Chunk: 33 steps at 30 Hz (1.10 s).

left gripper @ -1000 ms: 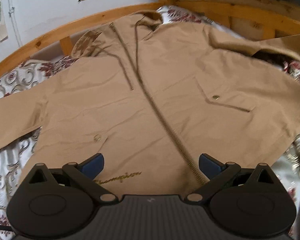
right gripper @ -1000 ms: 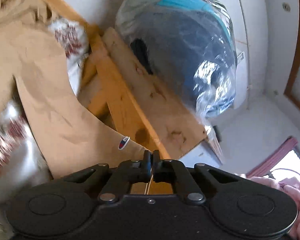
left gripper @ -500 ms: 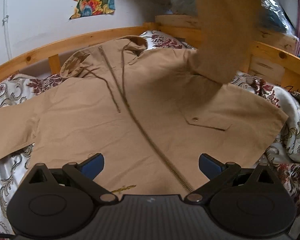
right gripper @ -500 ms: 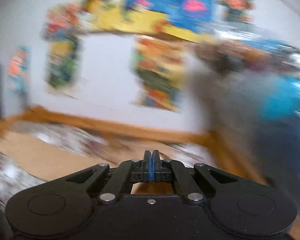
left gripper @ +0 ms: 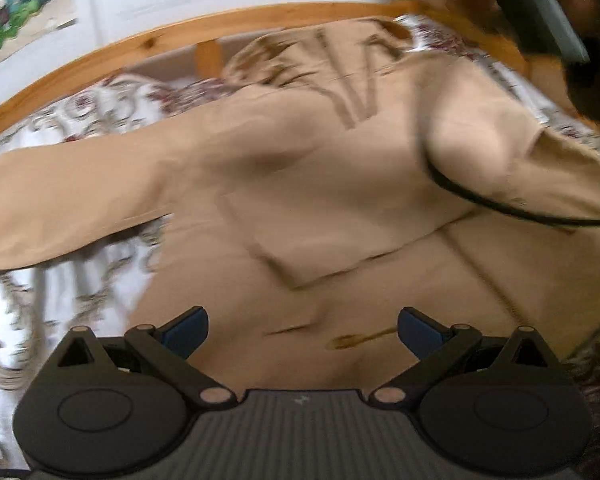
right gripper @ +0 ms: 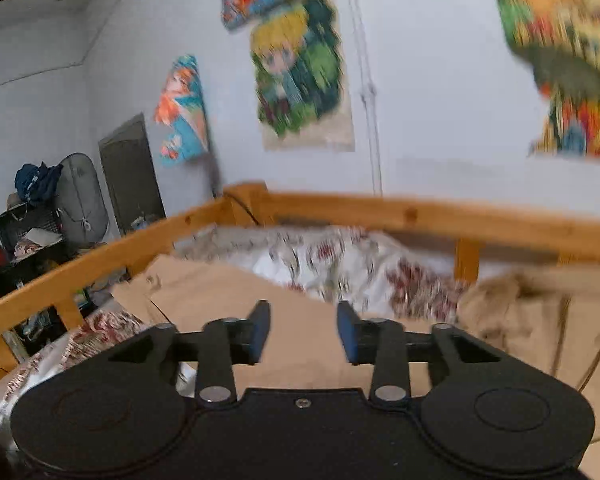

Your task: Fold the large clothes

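The tan jacket (left gripper: 320, 184) lies spread front-up on the floral bedsheet (left gripper: 60, 288), inside the wooden bed frame (right gripper: 420, 212). Its right sleeve (left gripper: 512, 168) is laid across the chest; the left sleeve (left gripper: 60, 200) is stretched out flat toward the left edge of the bed.

The left gripper (left gripper: 302, 330) hovers over the near hem, jaws wide, nothing between them. The right gripper (right gripper: 303, 336) has just been opening; its jaws stand partly apart, with no cloth between them that can be made out, over the jacket's left side.

Handling assessment: the fabric appears a soft, medium-weight woven cloth. It creases readily and will sag between two hold points. The zipper (left gripper: 496, 280) and hood cords add minor stiffness along the centre line.

Recommended hold: the outstretched sleeve near its cuff, or the hem corners, pinching the full thickness of the cloth. The satin-like sheet beneath looks slippery; the jacket may slide if dragged rather than lifted.
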{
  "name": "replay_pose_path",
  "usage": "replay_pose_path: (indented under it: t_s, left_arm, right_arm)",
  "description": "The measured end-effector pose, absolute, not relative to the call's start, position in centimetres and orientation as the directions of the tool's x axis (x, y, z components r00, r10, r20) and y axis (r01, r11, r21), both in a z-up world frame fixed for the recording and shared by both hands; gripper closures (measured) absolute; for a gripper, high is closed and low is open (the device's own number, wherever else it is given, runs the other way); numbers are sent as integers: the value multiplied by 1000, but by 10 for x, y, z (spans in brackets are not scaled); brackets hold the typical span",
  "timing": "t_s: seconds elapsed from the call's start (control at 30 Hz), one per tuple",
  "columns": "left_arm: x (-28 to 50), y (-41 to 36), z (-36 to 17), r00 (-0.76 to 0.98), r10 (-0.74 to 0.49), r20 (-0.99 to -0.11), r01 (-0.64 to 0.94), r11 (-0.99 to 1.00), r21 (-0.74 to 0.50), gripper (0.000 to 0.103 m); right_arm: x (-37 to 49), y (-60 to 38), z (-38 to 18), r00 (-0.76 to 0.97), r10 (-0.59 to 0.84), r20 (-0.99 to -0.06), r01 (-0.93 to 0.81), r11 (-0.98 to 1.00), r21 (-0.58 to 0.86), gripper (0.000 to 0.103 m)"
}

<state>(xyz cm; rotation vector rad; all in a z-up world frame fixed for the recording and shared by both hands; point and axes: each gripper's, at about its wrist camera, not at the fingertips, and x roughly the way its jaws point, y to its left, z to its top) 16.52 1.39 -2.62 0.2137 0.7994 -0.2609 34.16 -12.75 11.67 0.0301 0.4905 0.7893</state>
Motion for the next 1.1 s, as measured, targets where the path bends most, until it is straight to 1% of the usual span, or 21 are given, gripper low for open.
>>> replay_pose_path:
  t_s: [0.03, 0.1, 0.13, 0.2, 0.23, 0.27, 0.37, 0.47, 0.53, 0.6, 0.63, 0.67, 0.7, 0.73, 0.77, 0.8, 0.83, 0.9, 0.93, 1.03, 1.1]
  left_arm:
    - [169, 21, -26, 675, -119, -728, 290, 950, 113, 0]
    - [177, 28, -23, 688, -78, -721, 257, 956, 142, 0]
    - [183, 32, -22, 694, -60, -718, 240, 959, 151, 0]
    - [197, 35, -20, 700, -43, -713, 218, 964, 156, 0]
    - [205, 35, -21, 701, -37, -712, 212, 964, 159, 0]
    - [215, 32, -24, 700, -30, -714, 209, 964, 164, 0]
    - [245, 17, -36, 700, -17, -714, 201, 964, 174, 0]
    - [272, -1, -53, 699, 13, -715, 172, 967, 186, 0]
    - [286, -13, -67, 689, 78, -720, 132, 964, 232, 0]
    - [295, -17, -79, 683, 101, -724, 110, 965, 238, 0]
    - [298, -18, -80, 695, 89, -713, 103, 970, 222, 0]
    - [301, -18, -80, 698, 87, -710, 97, 972, 214, 0]
    - [304, -18, -80, 700, 87, -709, 90, 974, 209, 0]
    - [307, -18, -81, 703, 87, -706, 83, 976, 203, 0]
    - [307, -18, -81, 703, 87, -705, 78, 977, 198, 0]
    - [308, -17, -81, 704, 85, -705, 72, 979, 190, 0]
    - [308, -16, -81, 704, 82, -706, 69, 981, 182, 0]
    - [307, -13, -81, 701, 78, -709, 64, 983, 171, 0]
    - [305, -13, -81, 694, 79, -716, 59, 984, 166, 0]
    - [303, -13, -80, 670, 81, -738, 55, 986, 157, 1]
    - [303, -13, -78, 650, 92, -754, 55, 984, 168, 1]
  right_arm:
    - [348, -136, 102, 597, 681, -425, -662, 717, 219, 53]
    - [354, -154, 79, 629, 650, -426, -631, 747, 210, 38]
    - [353, -166, 66, 663, 624, -414, -609, 771, 186, 33]
    - [344, -198, 44, 770, 523, -366, -525, 845, 103, 15]
    - [340, -212, 34, 817, 462, -347, -470, 880, 64, 12]
    - [338, -225, 23, 856, 390, -338, -407, 913, 25, 6]
    - [332, -268, -7, 933, 110, -342, -152, 984, -98, 4]
    - [329, -318, -23, 931, -90, -354, 33, 986, -163, 1]
    - [340, -348, -37, 886, -173, -430, 92, 975, -201, 1]
    - [349, -379, -52, 823, -270, -500, 175, 958, -229, 10]
    - [347, -397, -55, 795, -296, -530, 232, 955, -187, 10]
    - [341, -411, -52, 782, -295, -550, 281, 953, -112, 10]
    - [330, -422, -47, 786, -280, -550, 311, 950, -40, 10]
    - [317, -427, -42, 797, -260, -544, 308, 951, -3, 9]
    - [302, -426, -37, 807, -229, -544, 281, 960, 13, 6]
    - [289, -421, -34, 815, -189, -549, 239, 971, 21, 1]
    - [274, -413, -33, 819, -145, -555, 189, 982, 22, 1]
    - [250, -395, -35, 818, -125, -562, 130, 991, -30, 1]
    - [244, -384, -39, 811, -155, -564, 122, 988, -96, 1]
    - [248, -362, -57, 769, -320, -554, 184, 940, -287, 1]
    - [256, -368, -64, 765, -403, -502, 271, 909, -317, 1]
